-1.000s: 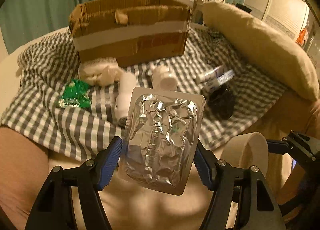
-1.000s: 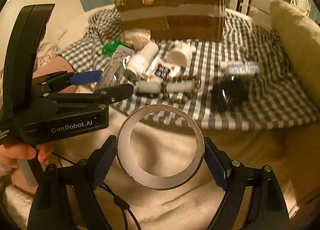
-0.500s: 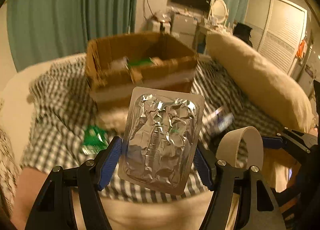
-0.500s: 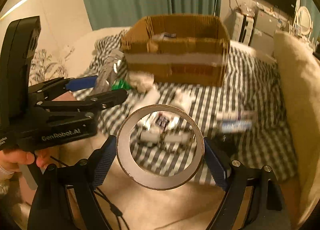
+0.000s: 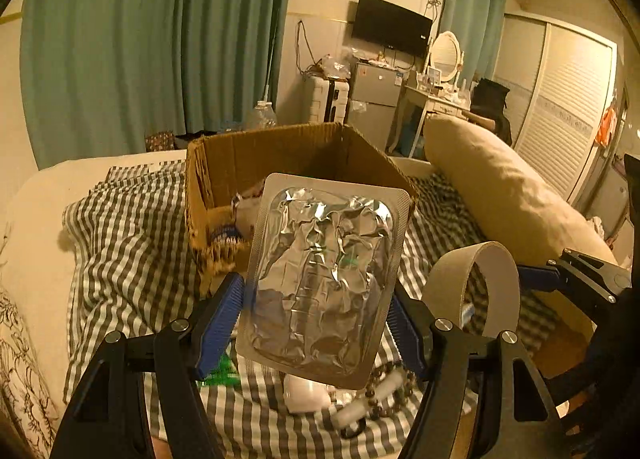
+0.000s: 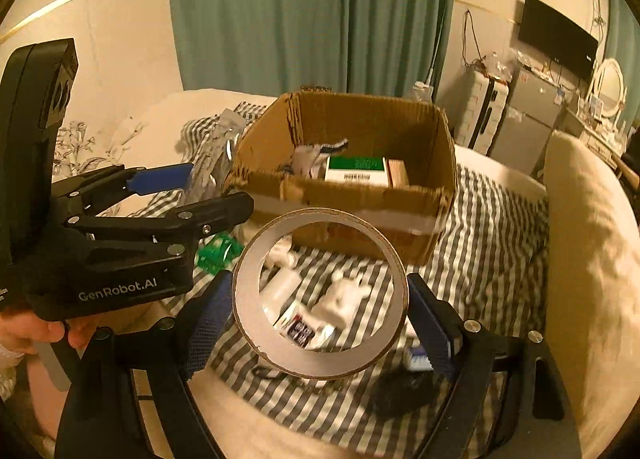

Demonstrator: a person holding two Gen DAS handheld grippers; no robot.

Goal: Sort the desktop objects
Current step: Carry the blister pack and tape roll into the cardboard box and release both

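My left gripper (image 5: 316, 315) is shut on a silver foil blister pack (image 5: 324, 279) and holds it up in front of the open cardboard box (image 5: 216, 179). My right gripper (image 6: 320, 299) is shut on a roll of tape (image 6: 320, 367), held above the checked cloth (image 6: 492, 227) just short of the box (image 6: 360, 203). The tape roll also shows in the left wrist view (image 5: 496, 283). The left gripper shows at the left of the right wrist view (image 6: 192, 195). The box holds a green and white carton (image 6: 356, 171) and other items.
Loose on the cloth lie white bottles (image 6: 280, 291), a green packet (image 6: 216, 251), a bead bracelet (image 5: 384, 379) and a black object (image 6: 400, 395). A long beige pillow (image 5: 504, 195) lies along the right side. Green curtains (image 5: 160, 39) hang behind.
Both grippers have risen and moved forward toward the box with their loads. The box's inside has come into view.
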